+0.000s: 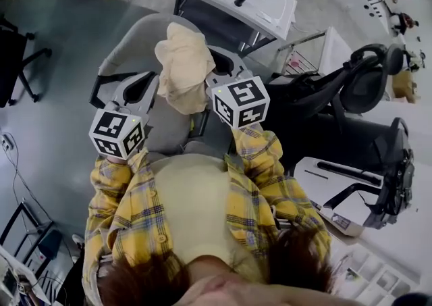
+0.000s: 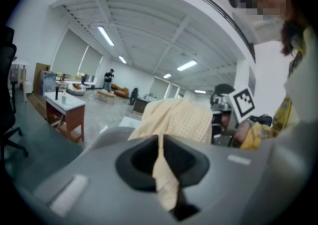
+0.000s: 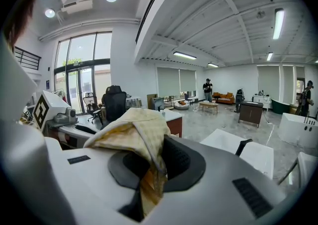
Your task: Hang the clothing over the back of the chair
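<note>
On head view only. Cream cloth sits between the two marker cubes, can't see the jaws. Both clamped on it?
Observer: Left gripper view: the left gripper has its jaws closed on a fold of the clothing.
Operator: Right one?
Observer: Right gripper view: the right gripper pinches a bunched edge, fabric draped over its top.
Operator: Anyone close ahead?
Observer: Only distant: a person stands far down the room.
</note>
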### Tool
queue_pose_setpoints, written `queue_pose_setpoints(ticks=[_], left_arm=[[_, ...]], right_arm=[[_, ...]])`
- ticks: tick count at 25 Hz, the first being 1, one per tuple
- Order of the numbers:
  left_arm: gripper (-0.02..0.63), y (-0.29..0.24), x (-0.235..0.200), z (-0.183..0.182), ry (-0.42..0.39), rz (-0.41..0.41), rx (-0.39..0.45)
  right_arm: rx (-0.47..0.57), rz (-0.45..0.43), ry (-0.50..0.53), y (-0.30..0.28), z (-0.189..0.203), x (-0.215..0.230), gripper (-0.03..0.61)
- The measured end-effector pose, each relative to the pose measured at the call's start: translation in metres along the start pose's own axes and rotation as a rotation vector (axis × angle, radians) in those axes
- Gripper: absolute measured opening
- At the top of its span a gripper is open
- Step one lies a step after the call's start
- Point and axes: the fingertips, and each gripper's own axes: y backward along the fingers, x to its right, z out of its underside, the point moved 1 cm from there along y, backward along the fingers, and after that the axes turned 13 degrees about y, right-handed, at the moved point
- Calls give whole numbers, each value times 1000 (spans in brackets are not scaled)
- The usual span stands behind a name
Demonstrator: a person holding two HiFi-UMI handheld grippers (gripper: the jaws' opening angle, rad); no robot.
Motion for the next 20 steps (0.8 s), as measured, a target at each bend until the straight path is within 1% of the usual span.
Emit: queue_pose_setpoints(ticks=[7, 15, 20], left_arm=[[31, -19, -5, -4, 32, -46, -2], [31, -38, -11, -6, 58, -76, 3], [31, -50, -16, -6, 70, -86, -8]], right_arm=[[-1, -6, -3, -16, 5, 35, 49], [-12, 74, 23, -30, 9, 84, 49], [-35, 101, 22, -39, 19, 104, 49]])
